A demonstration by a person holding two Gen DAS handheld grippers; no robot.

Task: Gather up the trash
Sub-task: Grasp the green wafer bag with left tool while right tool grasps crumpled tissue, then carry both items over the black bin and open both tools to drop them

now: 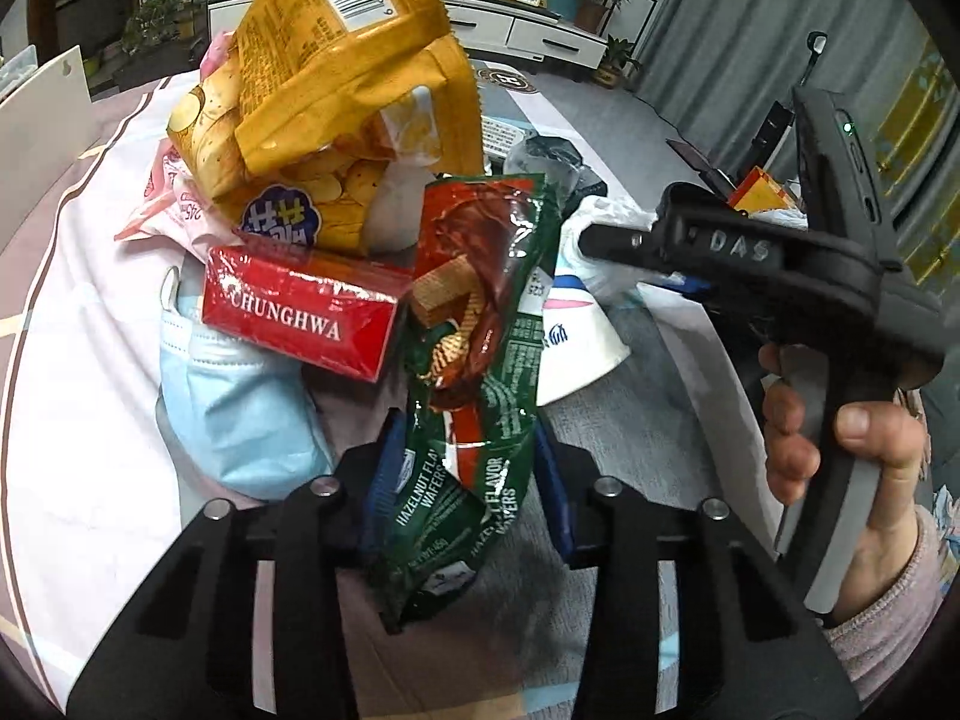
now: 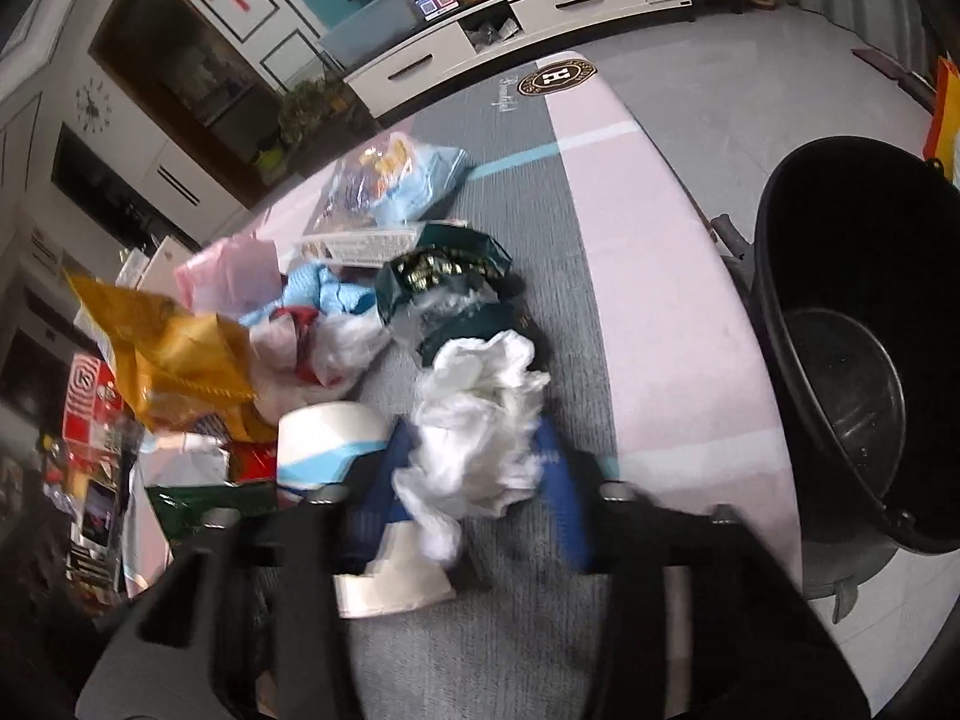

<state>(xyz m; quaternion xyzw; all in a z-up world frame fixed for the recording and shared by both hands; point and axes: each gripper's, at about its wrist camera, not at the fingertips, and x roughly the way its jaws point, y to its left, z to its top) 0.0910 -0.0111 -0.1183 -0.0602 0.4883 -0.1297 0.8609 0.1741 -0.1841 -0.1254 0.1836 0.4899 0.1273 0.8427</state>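
Observation:
In the left wrist view my left gripper point(image 1: 465, 480) is shut on a green hazelnut wafer wrapper point(image 1: 480, 324), which stands up between the blue pads. Behind it lie a red Chunghwa box point(image 1: 300, 312), a yellow chip bag point(image 1: 336, 96), a blue face mask point(image 1: 240, 408) and a paper cup point(image 1: 576, 342). In the right wrist view my right gripper point(image 2: 480, 480) is shut on crumpled white tissue point(image 2: 480, 420), above the table. The right gripper point(image 1: 612, 240) also shows at the right of the left wrist view. A black trash bin point(image 2: 864, 324) stands at the table's right edge.
More trash lies on the pink-and-grey tablecloth point(image 2: 660, 300): a dark green wrapper point(image 2: 444, 276), a light blue packet point(image 2: 408, 174), a pink bag point(image 2: 228, 270), white plastic point(image 2: 336, 348). A white TV cabinet point(image 2: 570, 6) stands behind.

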